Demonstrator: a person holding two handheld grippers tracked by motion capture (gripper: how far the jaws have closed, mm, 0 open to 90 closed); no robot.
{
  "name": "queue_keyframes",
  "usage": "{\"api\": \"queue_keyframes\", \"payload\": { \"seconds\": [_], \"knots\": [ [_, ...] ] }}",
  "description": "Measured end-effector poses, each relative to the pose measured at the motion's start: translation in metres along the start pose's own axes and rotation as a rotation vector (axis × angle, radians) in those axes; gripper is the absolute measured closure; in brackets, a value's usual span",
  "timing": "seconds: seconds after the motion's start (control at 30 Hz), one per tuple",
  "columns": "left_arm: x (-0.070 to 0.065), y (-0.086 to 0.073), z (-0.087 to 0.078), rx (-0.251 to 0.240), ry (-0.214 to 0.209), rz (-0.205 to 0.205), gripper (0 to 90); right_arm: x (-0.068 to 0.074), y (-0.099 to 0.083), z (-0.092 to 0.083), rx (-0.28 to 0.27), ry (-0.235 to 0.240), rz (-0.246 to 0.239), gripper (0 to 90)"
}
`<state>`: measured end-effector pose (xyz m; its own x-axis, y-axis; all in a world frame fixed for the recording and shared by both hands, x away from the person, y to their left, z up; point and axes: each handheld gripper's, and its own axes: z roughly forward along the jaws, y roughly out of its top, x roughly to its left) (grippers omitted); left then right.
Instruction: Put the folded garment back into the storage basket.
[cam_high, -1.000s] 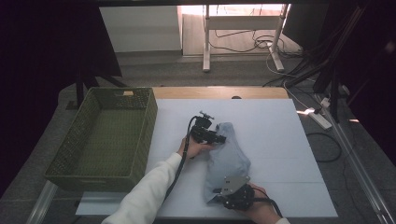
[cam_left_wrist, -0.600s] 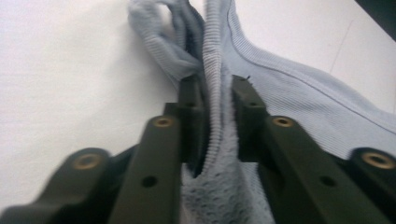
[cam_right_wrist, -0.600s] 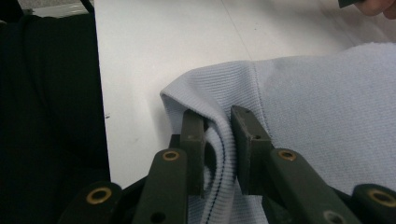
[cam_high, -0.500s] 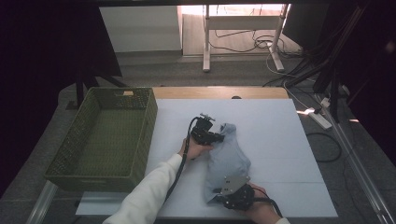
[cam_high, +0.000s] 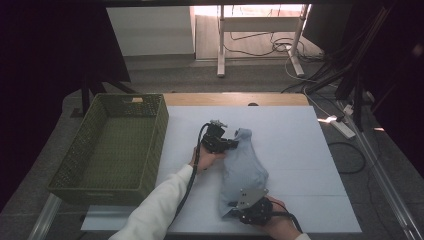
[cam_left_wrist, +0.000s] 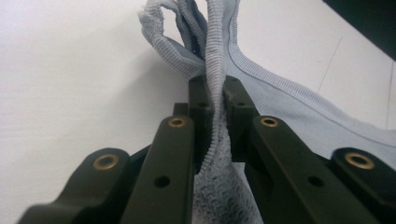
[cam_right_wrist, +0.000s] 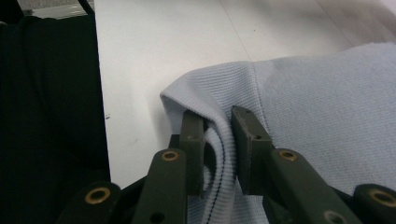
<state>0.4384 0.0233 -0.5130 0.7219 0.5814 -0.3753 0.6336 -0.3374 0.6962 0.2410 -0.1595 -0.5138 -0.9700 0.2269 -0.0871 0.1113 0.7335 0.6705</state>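
A light blue knit garment (cam_high: 243, 170) lies bunched on the white table (cam_high: 295, 145), running from the middle toward the near edge. My left gripper (cam_high: 231, 142) is at its far end; its jaws have just been closing and now pinch a ribbed edge of the garment (cam_left_wrist: 215, 70). At the near end my right gripper (cam_high: 240, 210) is shut on a folded hem of the garment (cam_right_wrist: 219, 140), its pads (cam_right_wrist: 191, 140) pressing on both sides of the cloth.
A green woven basket (cam_high: 112, 145) stands at the left of the table, with nothing in it that I can see. Bare white table surface stretches to the right of the garment. Cables and a stand's legs lie on the floor beyond the table.
The left gripper has shut on the garment's far edge and shifted slightly. The right gripper has kept still at the near end.
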Motion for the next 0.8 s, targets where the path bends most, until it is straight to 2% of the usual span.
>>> {"api": "queue_keyframes", "payload": {
  "seconds": [0.2, 0.4, 0.5, 0.8],
  "knots": [
    [-0.001, 0.001, -0.006, -0.014, 0.003, 0.000, 83.8, -0.001, 0.002, -0.001, -0.010, 0.005, 0.013, 75.8],
    [0.001, 0.001, -0.021, -0.043, 0.013, -0.004, 83.9, -0.001, 0.006, -0.003, -0.064, 0.005, 0.031, 76.0],
    [0.002, 0.001, -0.028, -0.058, 0.015, -0.006, 83.9, 0.000, 0.009, -0.004, -0.084, -0.002, 0.023, 76.3],
    [-0.002, 0.003, -0.033, -0.084, 0.012, 0.008, 83.9, -0.002, 0.016, -0.009, -0.123, -0.008, 0.034, 76.7]
  ]
}}
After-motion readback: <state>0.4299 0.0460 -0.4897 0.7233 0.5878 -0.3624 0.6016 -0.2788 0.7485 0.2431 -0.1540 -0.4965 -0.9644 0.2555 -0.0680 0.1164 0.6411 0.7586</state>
